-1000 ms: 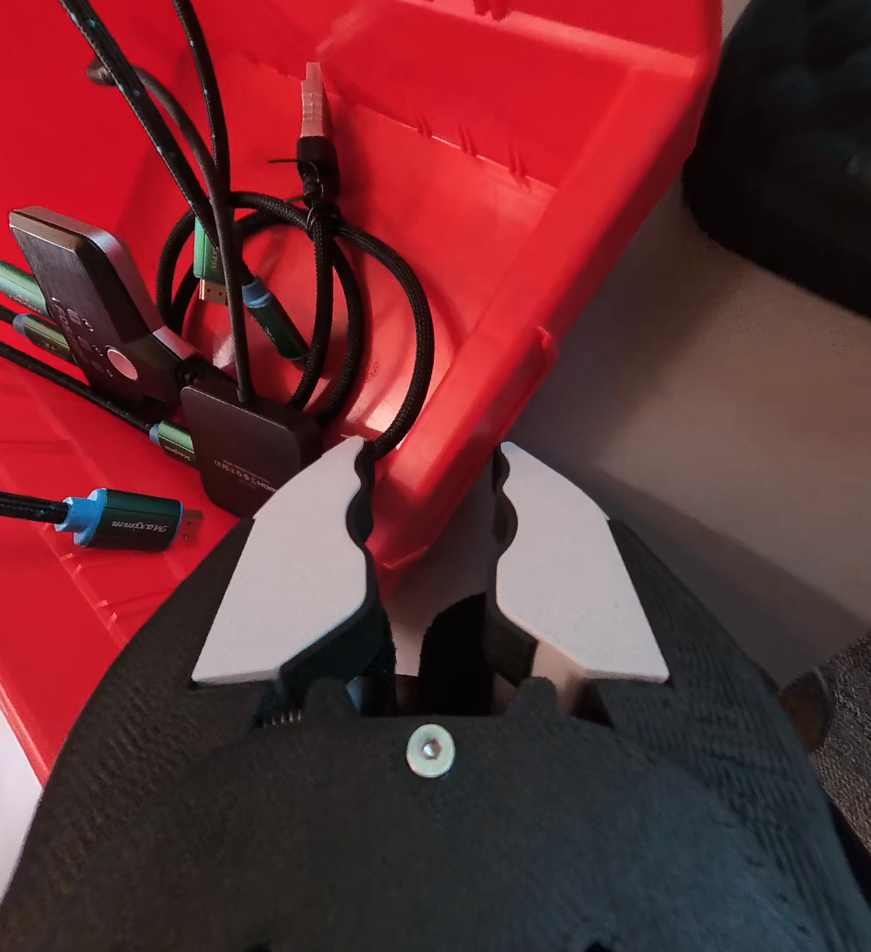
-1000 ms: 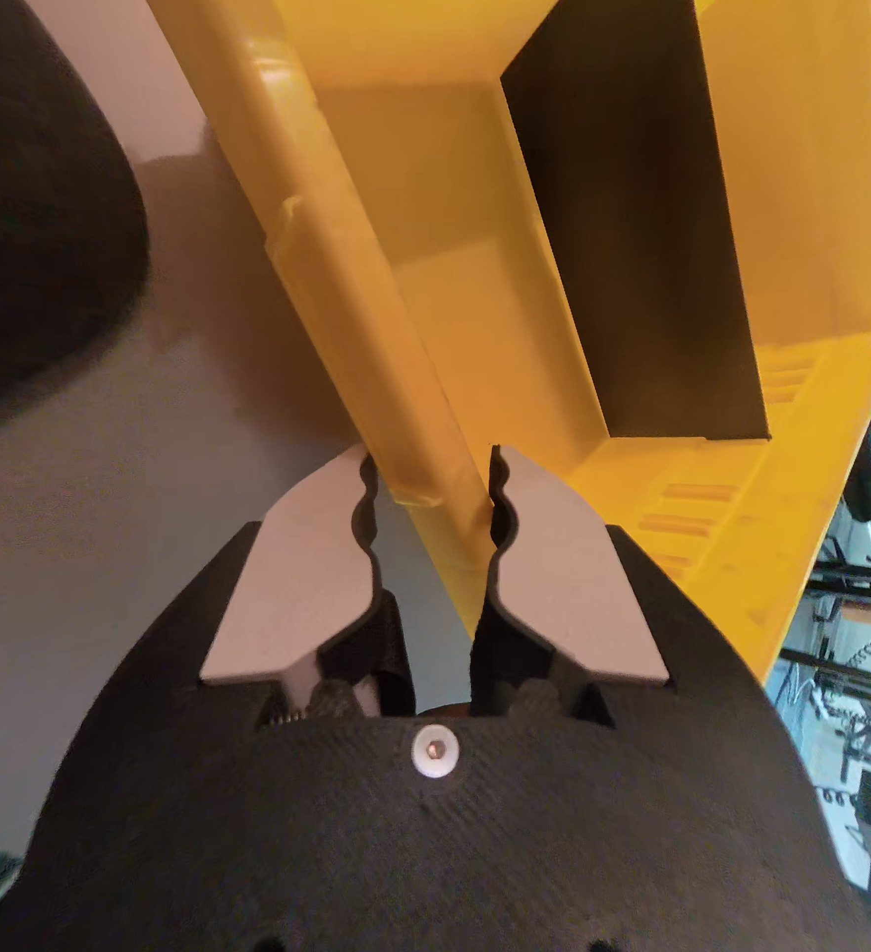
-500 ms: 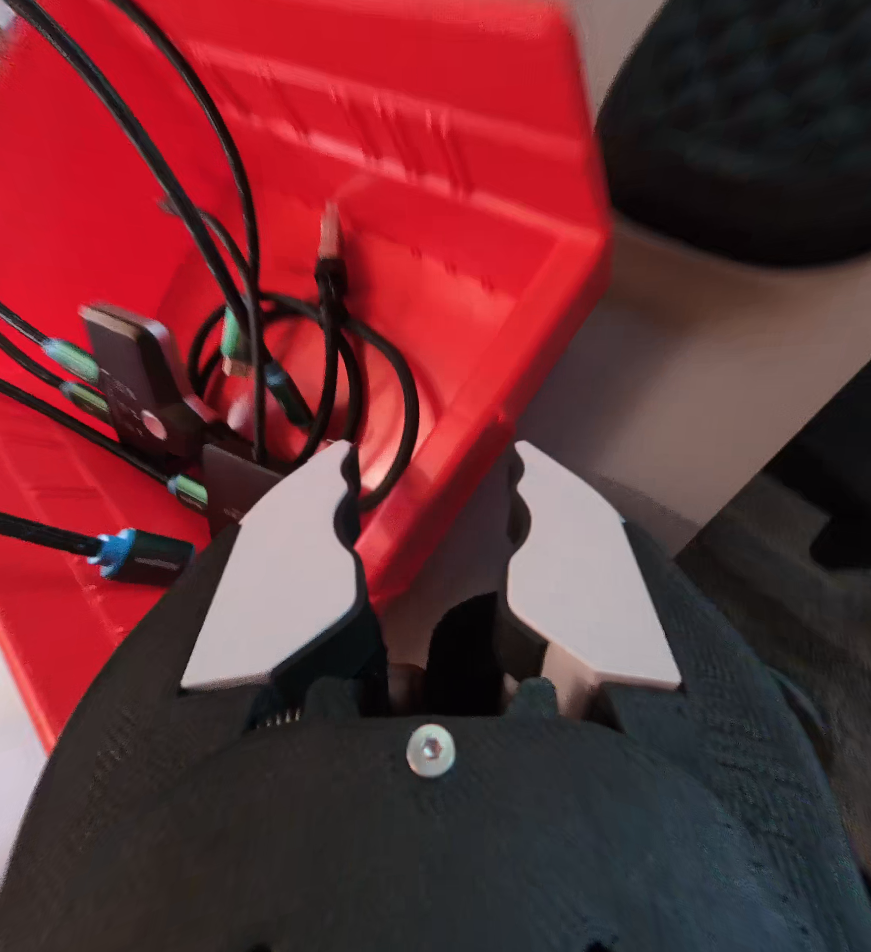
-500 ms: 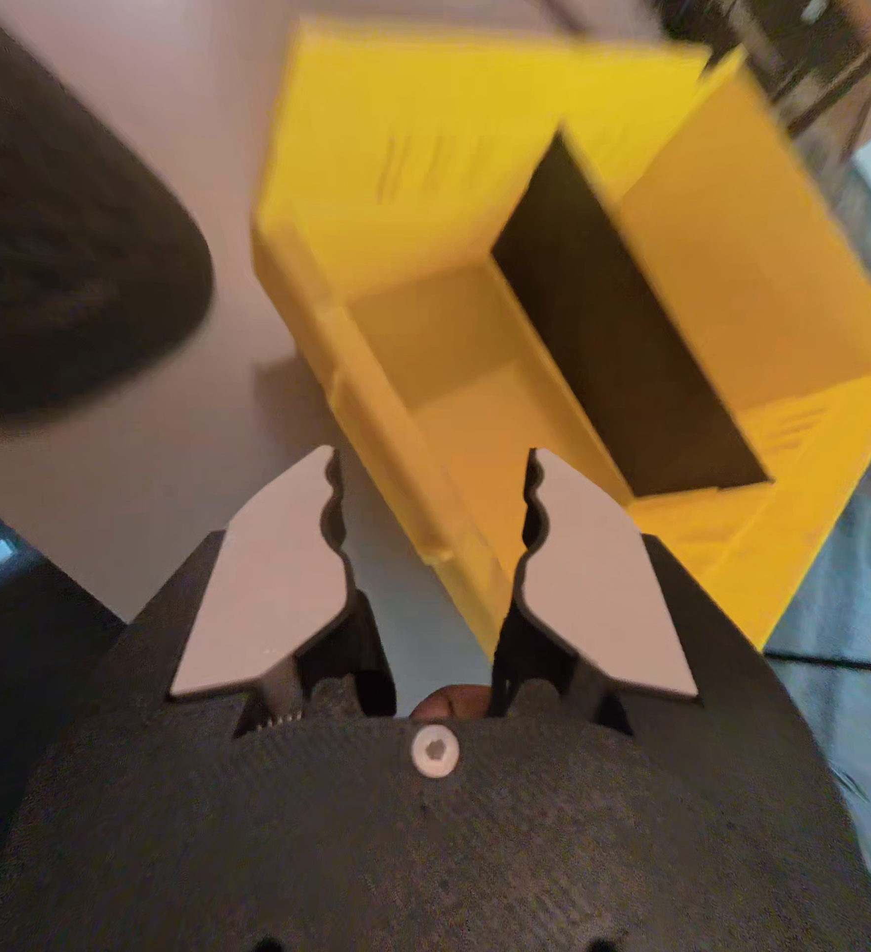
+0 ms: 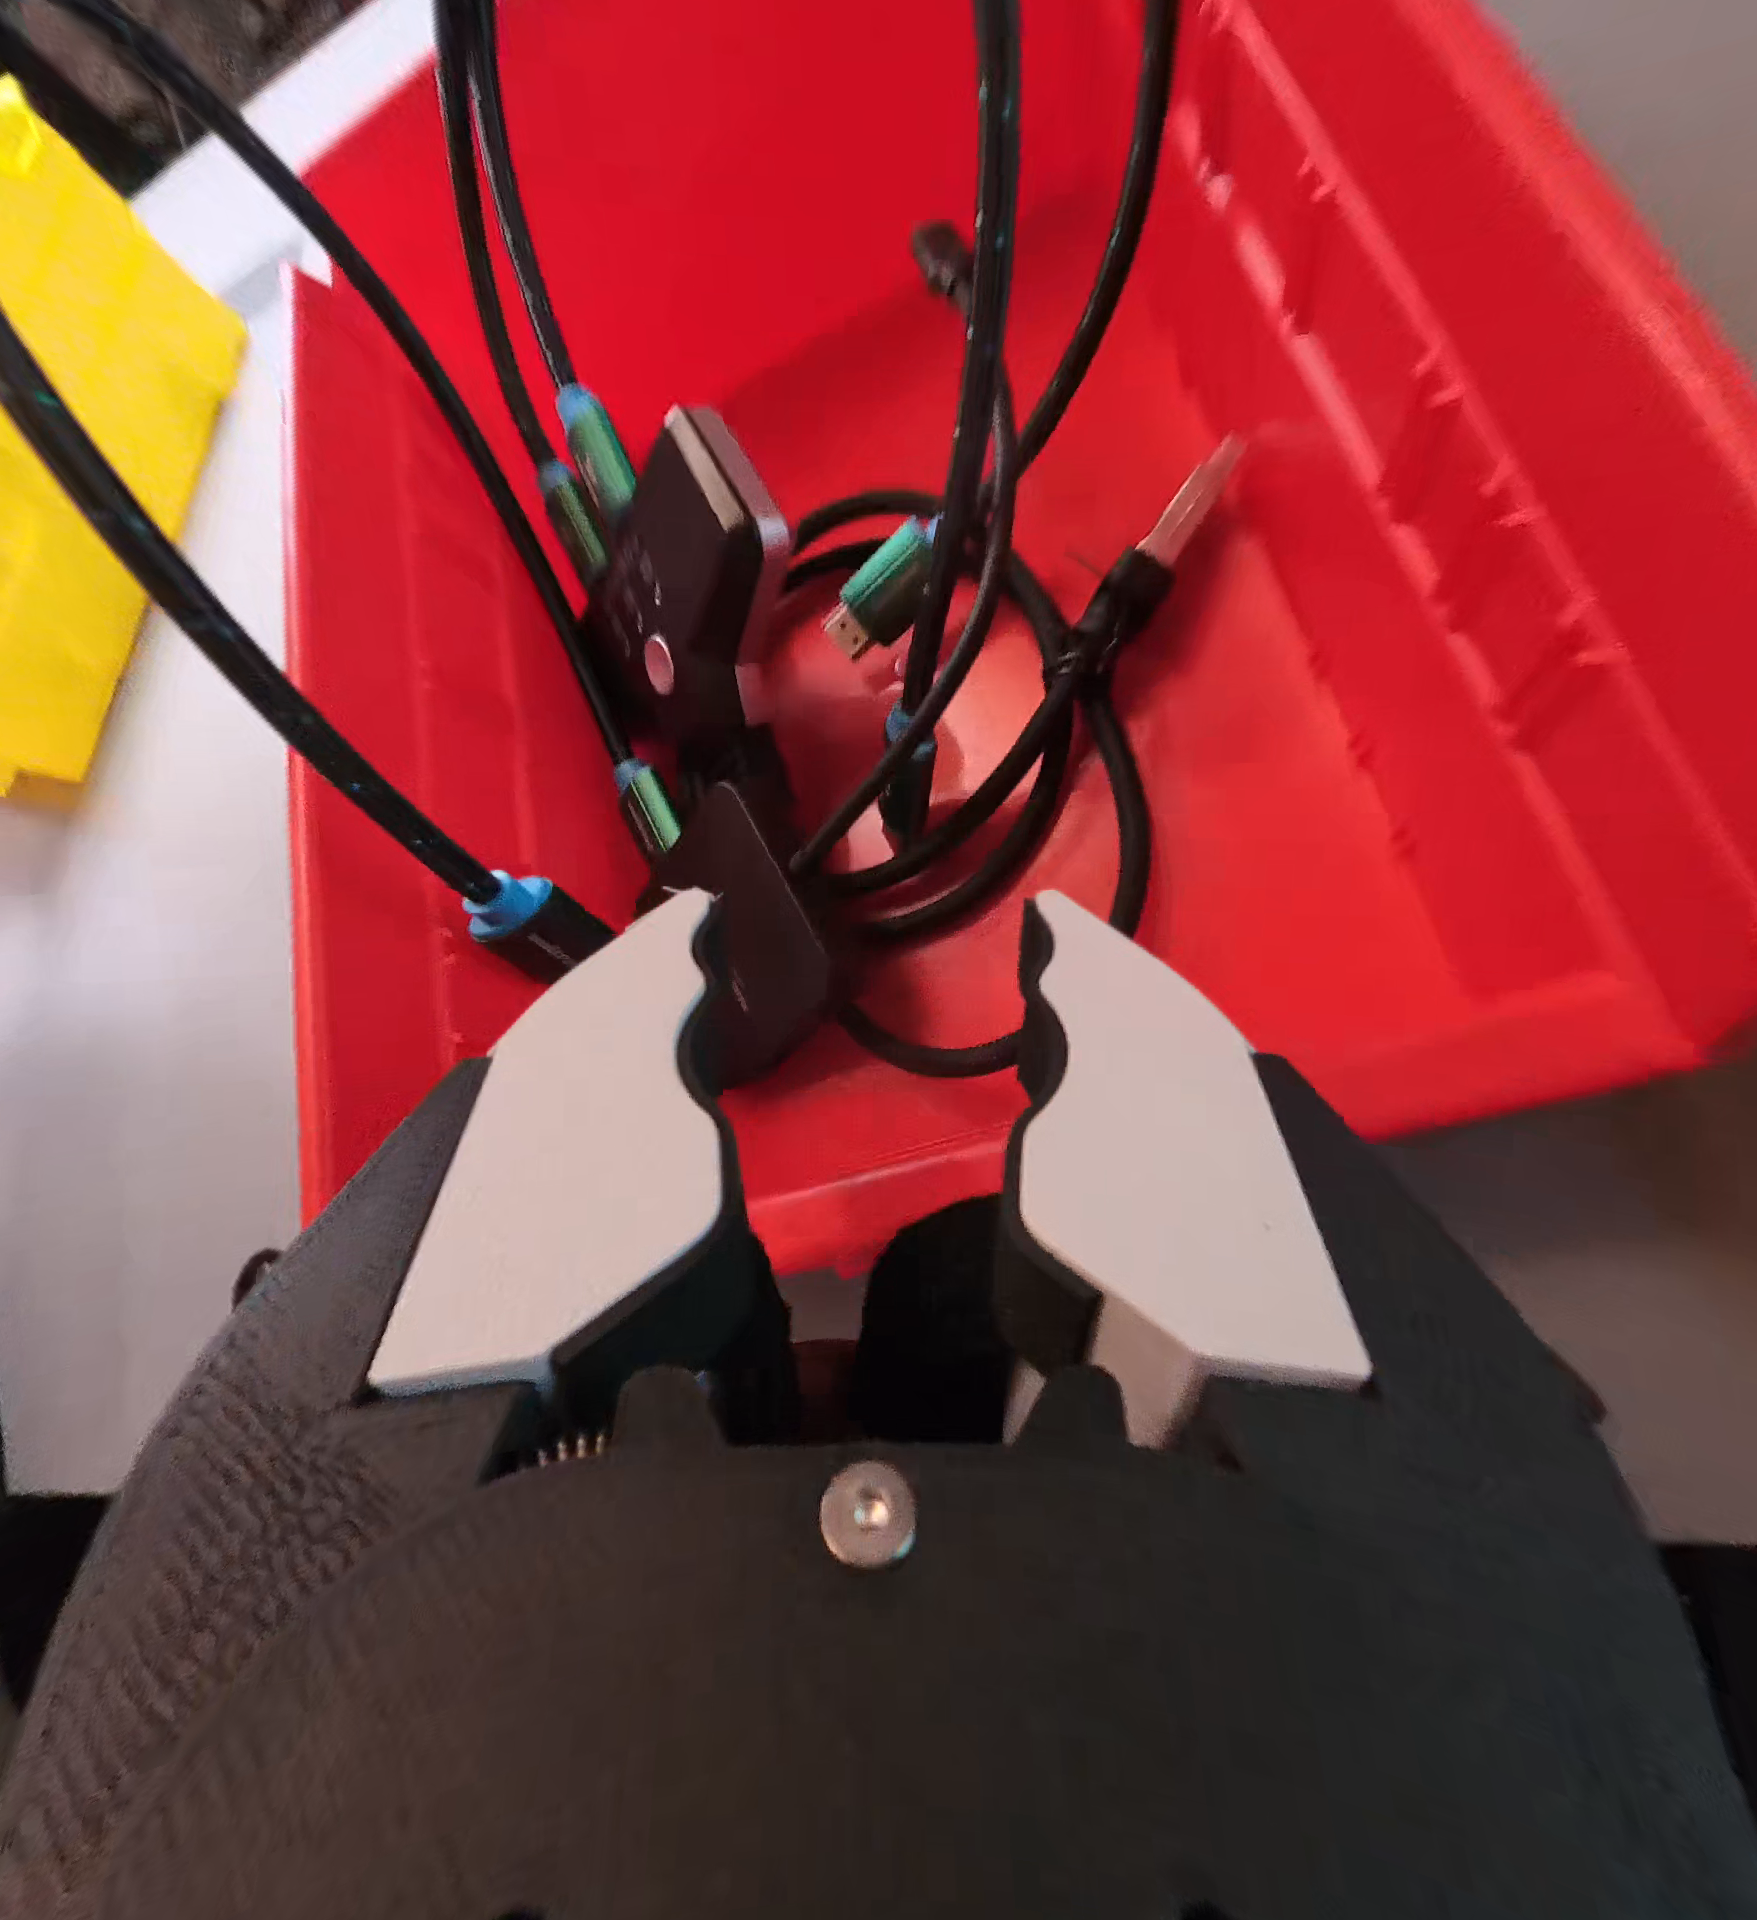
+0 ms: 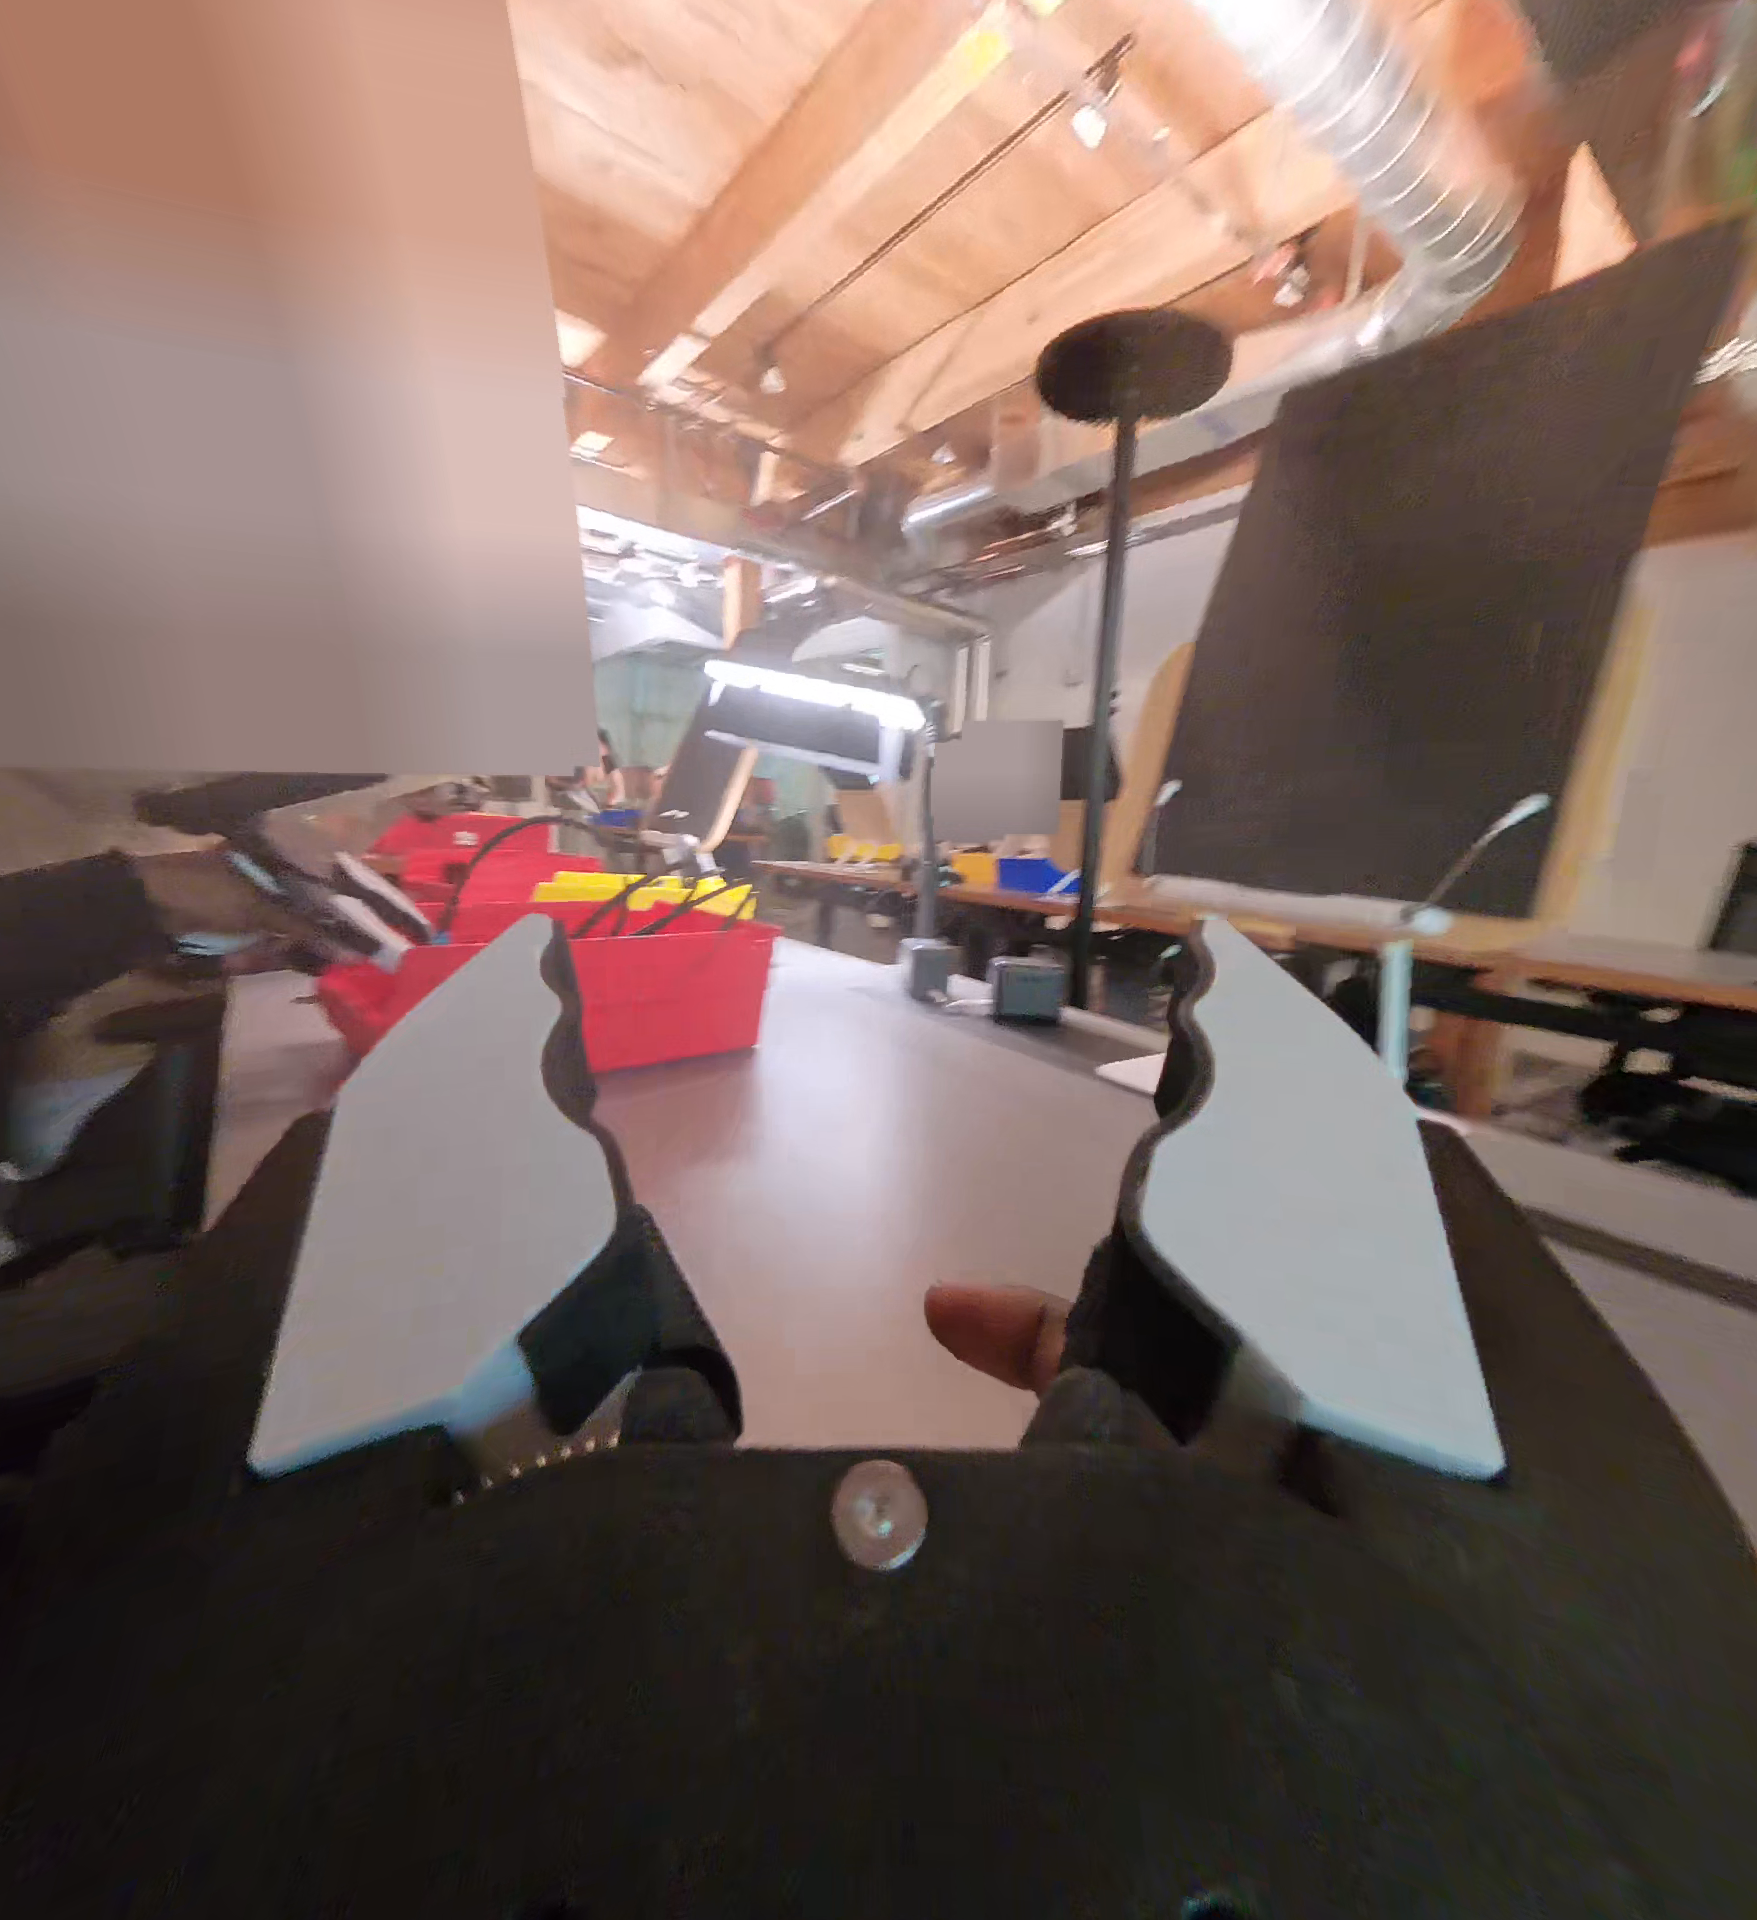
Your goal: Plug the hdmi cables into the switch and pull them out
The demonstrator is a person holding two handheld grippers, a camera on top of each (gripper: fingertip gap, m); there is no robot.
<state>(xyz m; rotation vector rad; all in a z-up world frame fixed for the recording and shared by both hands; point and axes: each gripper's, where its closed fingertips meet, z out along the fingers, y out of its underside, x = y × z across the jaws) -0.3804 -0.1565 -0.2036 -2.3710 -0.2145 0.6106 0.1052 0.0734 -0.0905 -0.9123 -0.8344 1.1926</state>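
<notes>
In the left wrist view a red bin [image 5: 1373, 727] holds two dark switch boxes, one upright [image 5: 692, 582] and one lower [image 5: 760, 935], amid black HDMI cables. Green-collared plugs sit in the upper box. A loose green plug [image 5: 879, 592] and a blue-collared plug [image 5: 521, 914] lie free. My left gripper [image 5: 869, 914] is open and empty above the bin's near end, its left fingertip in front of the lower box. My right gripper [image 6: 874, 935] is wide open and empty, held level over the table [image 6: 853, 1143]. The red bin [image 6: 666, 997] and the left gripper [image 6: 334, 904] show at its left.
A yellow bin [image 5: 32, 436] stands left of the red bin. A USB plug [image 5: 1186, 499] on a tied black cable lies in the red bin. A black pole stand [image 6: 1102, 727], small grey boxes [image 6: 1025, 987] and a black panel [image 6: 1425, 623] stand beyond the table.
My left gripper came off the red bin's side rim and now hangs over its near end, a little wider. My right gripper left the yellow bin's rim, swung up level and opened wide.
</notes>
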